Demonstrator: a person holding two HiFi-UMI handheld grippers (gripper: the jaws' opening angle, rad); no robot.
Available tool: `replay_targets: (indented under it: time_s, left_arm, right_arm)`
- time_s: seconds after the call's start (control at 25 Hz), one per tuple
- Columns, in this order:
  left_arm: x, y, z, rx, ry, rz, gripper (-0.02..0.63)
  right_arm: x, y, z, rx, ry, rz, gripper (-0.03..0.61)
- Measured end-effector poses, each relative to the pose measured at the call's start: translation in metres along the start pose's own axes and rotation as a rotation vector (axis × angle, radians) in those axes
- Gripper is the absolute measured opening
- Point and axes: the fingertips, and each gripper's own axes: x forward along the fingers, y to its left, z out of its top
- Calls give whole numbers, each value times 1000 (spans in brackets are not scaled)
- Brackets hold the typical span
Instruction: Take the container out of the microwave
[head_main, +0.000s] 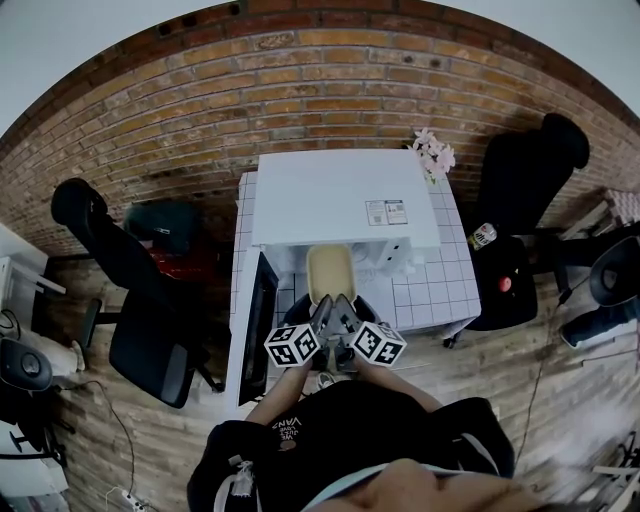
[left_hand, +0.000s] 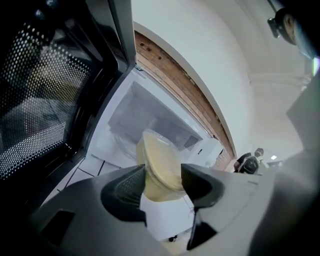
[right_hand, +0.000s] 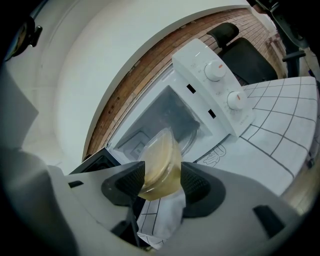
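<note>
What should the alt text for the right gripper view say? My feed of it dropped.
The right gripper clamps the edge of a clear container of pale yellow contents, before the open white microwave. Its two knobs show upper right, above a white tiled table; brick wall behind.

Container (left_hand: 159, 160) sides hidden (behind left claw (left_hand: 163, 176)).
</note>
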Motion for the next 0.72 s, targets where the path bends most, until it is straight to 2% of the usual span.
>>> replay_targets:
  time_s: [0.4, 0.72]
  left_arm:
    - [2, -19, -5, 3, -19, 21, 232]
    - [4, -41, -19, -23, -42, 72, 231]
  right_arm:
    - [-12, -8, 12, -13, 25, 32, 219]
    - [-27, -21, 23, -37, 88, 73, 219]
